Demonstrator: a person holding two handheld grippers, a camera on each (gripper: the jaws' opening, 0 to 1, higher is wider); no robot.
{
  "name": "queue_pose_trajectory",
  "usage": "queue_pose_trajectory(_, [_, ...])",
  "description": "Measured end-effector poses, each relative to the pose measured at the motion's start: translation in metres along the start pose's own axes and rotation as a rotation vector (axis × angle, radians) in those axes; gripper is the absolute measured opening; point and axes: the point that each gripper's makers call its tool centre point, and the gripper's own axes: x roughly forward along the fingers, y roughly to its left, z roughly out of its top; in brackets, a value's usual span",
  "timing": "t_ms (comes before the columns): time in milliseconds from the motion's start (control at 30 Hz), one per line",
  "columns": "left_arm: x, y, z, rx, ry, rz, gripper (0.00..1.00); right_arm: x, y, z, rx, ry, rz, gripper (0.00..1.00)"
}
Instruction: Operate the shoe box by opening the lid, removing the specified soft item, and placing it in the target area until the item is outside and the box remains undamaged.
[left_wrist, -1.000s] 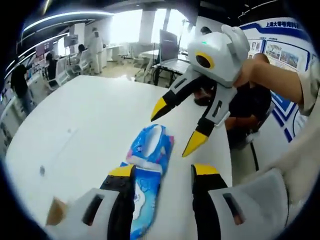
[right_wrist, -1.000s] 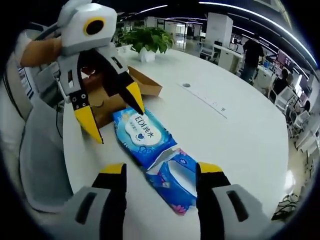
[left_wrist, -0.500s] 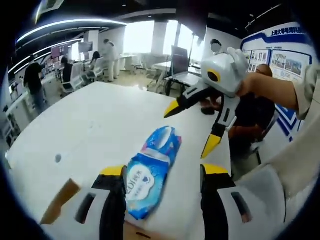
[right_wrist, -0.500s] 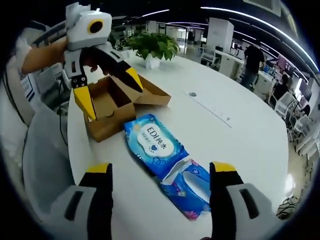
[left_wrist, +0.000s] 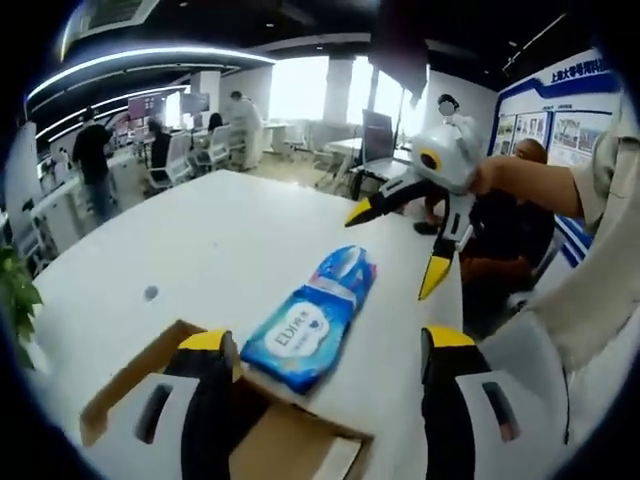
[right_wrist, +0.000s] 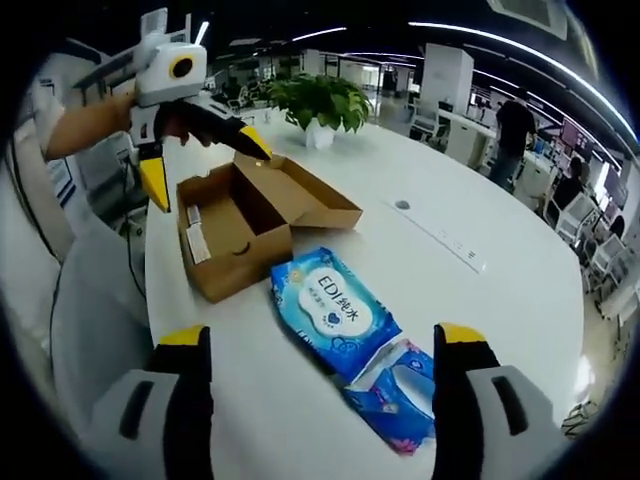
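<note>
A blue soft pack of wipes (right_wrist: 335, 308) lies flat on the white table (right_wrist: 480, 280), beside a second, crumpled blue pack (right_wrist: 400, 397). The brown cardboard shoe box (right_wrist: 245, 218) stands behind them with its lid folded open. In the left gripper view the wipes pack (left_wrist: 297, 333) lies past the box's edge (left_wrist: 150, 375), with the crumpled pack (left_wrist: 350, 272) beyond it. My left gripper (left_wrist: 325, 350) is open over the box; it also hovers above the box's far end as the left gripper (right_wrist: 195, 160). My right gripper (right_wrist: 320, 345) is open above the packs, and the same right gripper (left_wrist: 400, 245) hangs beyond them.
A potted plant (right_wrist: 320, 105) stands on the table behind the box. A small round grommet (right_wrist: 402, 204) is set in the tabletop. People and desks fill the office background (left_wrist: 150, 150). A seated person (left_wrist: 510, 220) is at the table's far end.
Both grippers have pulled back and apart from the packs, staying open. The open box has come into the left gripper view and shows fully in the right gripper view. The packs lie still.
</note>
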Motion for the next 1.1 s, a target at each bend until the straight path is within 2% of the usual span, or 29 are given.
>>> queue_pose_trajectory(267, [-0.031, 0.013, -0.018, -0.015, -0.005, 0.053, 0.9, 0.009, 0.011, 0.013, -0.029, 0.0, 0.033, 0.83])
queue_pose_trajectory(633, [-0.068, 0.018, -0.039, -0.024, -0.016, 0.12, 0.99, 0.024, 0.034, 0.03, -0.078, 0.005, 0.104, 0.74])
queue_pose_trajectory(1100, [-0.111, 0.024, -0.061, -0.05, -0.045, 0.212, 1.0, 0.04, 0.066, 0.044, -0.167, 0.01, 0.226, 0.61])
